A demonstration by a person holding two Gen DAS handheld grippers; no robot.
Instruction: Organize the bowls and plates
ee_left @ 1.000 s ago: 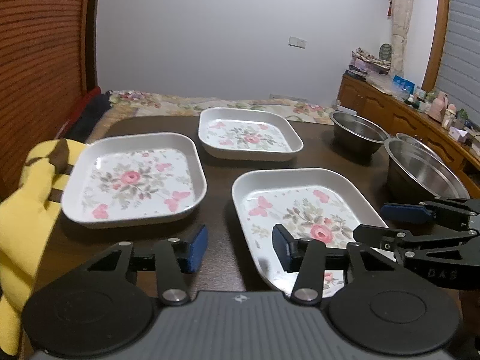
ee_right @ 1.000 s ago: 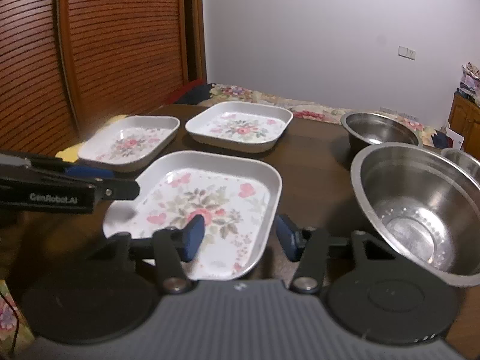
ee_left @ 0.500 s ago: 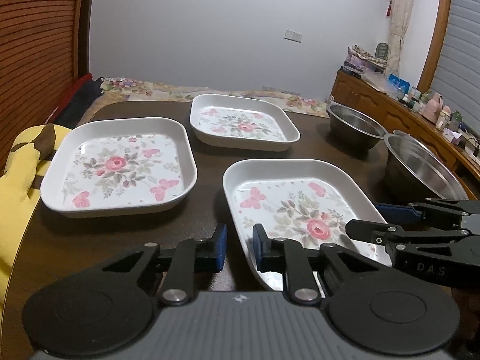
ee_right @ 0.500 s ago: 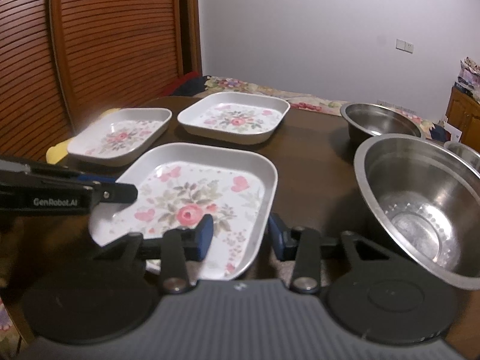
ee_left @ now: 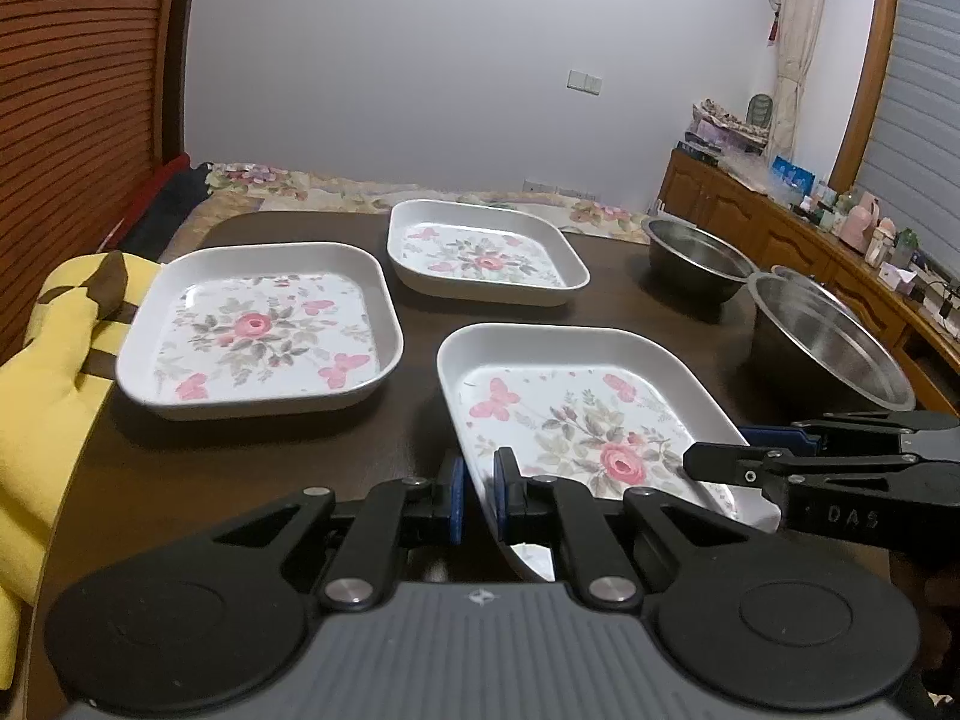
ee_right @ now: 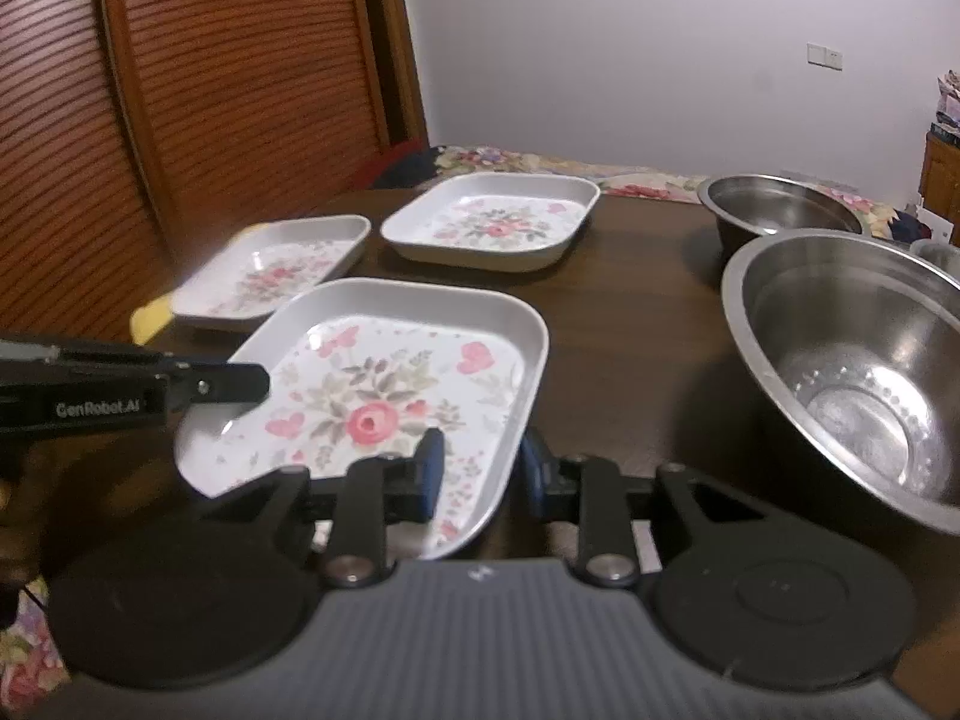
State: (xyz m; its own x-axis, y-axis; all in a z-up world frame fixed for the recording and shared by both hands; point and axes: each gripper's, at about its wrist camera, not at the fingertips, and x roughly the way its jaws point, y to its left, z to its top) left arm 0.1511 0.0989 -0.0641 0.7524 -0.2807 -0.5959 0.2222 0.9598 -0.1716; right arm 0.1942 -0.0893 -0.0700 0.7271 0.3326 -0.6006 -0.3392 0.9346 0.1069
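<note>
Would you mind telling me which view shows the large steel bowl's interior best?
The right wrist view: the large steel bowl faces the camera, showing its whole shiny interior down to the base. The left wrist view catches it at the right edge, showing only part of the inside.

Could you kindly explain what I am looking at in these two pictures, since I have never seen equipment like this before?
There is no robot here: a person holds a two-finger gripper in each hand, and each carries a wide-angle camera looking forward along its fingers. One picture comes from the left gripper, the other from the right gripper. On the dark table lie three white floral plates and steel bowls. Both grippers are at the nearest plate: the left one has shut on its left rim, while the right one straddles the right rim with its jaws apart. The plate looks slightly tilted. The left plate, far plate, big bowl and small bowl are untouched. A yellow cushion sits at the left edge.
</note>
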